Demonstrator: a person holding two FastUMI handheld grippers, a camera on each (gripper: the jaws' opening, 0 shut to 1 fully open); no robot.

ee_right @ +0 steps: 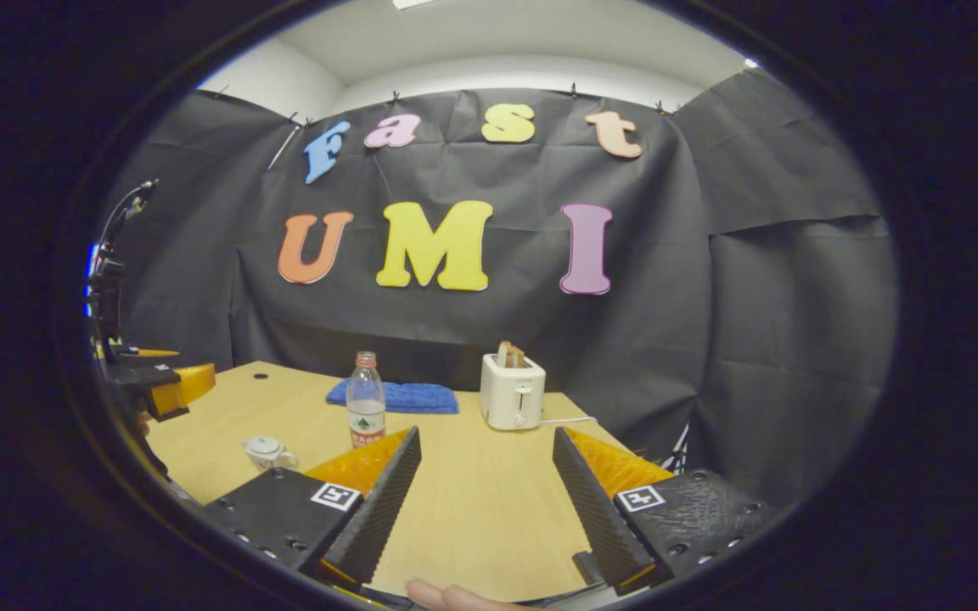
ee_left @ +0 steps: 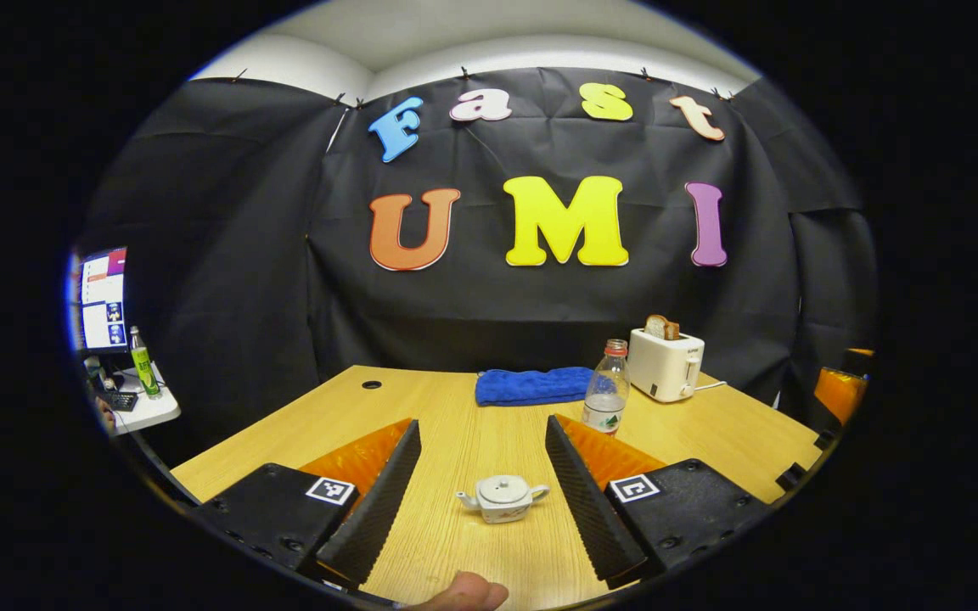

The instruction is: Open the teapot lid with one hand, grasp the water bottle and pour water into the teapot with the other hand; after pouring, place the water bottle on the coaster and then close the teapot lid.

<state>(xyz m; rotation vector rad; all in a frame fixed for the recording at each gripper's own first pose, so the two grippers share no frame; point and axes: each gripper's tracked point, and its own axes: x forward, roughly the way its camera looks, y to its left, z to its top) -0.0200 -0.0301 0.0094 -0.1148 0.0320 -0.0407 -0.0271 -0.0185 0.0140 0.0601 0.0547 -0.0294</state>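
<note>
A small white teapot [ee_left: 502,498] with its lid on stands on the wooden table [ee_left: 455,407], seen between the fingers of my open left gripper [ee_left: 481,427], which hovers above it. Behind it, to the right, a clear water bottle [ee_left: 607,389] with a red cap stands upright. In the right gripper view my right gripper [ee_right: 486,433] is open over bare table, with the bottle [ee_right: 365,412] ahead to its left and the teapot [ee_right: 266,451] further left. The left gripper [ee_right: 158,382] shows at that view's left edge.
A folded blue cloth [ee_left: 531,386] lies at the back of the table. A white toaster [ee_left: 666,363] with bread in it stands at the back right, its cord trailing. A side desk with a monitor [ee_left: 103,299] and a green bottle [ee_left: 143,363] is off to the left.
</note>
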